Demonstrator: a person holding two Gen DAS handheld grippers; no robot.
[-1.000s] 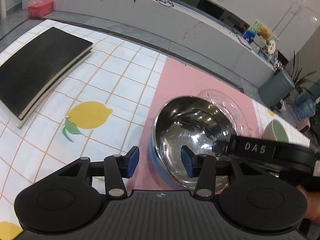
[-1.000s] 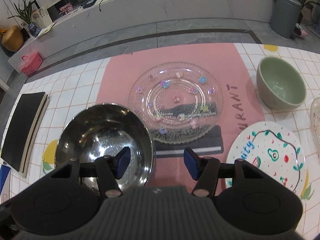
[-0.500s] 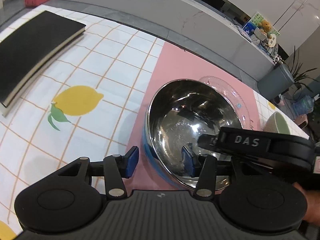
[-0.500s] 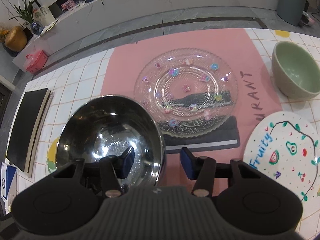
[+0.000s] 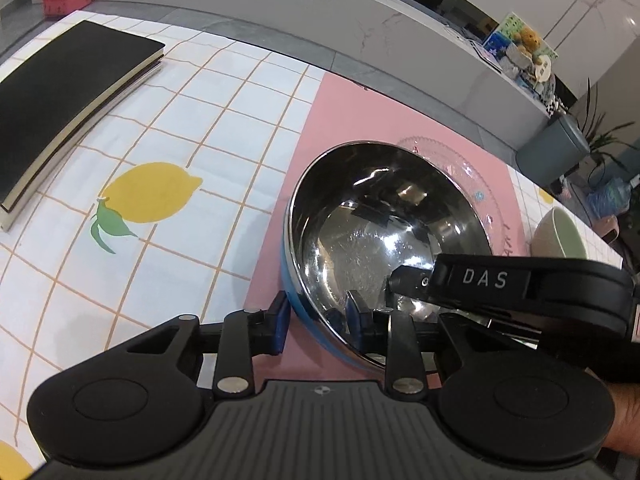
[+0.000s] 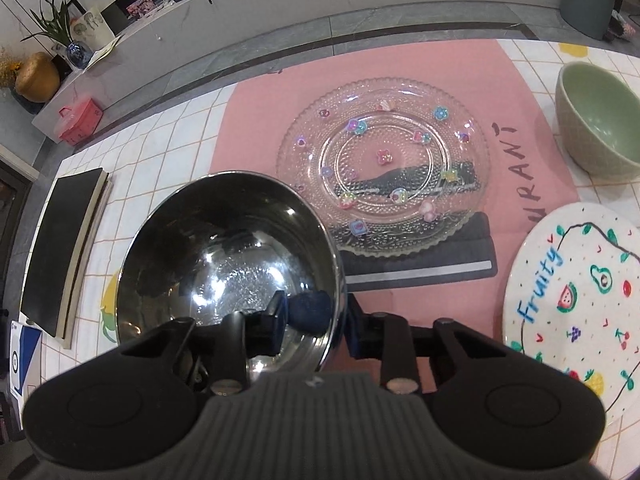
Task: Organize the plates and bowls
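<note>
On the far left a black pad (image 6: 66, 248) lies flat on the lemon-print tablecloth (image 5: 208, 128), well apart from the dishes, so it seems no part of the sorting. Next comes the steel bowl (image 6: 228, 248), sitting at the near left corner of the pink mat (image 6: 400, 64), and both tools are on it at once: the left gripper (image 5: 316, 314) straddles the rim on the bowl's left side, one pad outside on the blue wall and one inside, its jaws closing; the right gripper (image 6: 316, 320) does the same on the right side of the rim, also closing. I judge a grip from each side is meant to keep so wide and slippery a bowl level when lifted. Just beyond it rests a clear glass plate (image 6: 384, 168) mid-mat, then a fruit-painted plate (image 6: 576, 292) near right and a green bowl (image 6: 600, 128) far right. Past the table runs a grey floor and a long pale marble bench (image 5: 360, 24).
</note>
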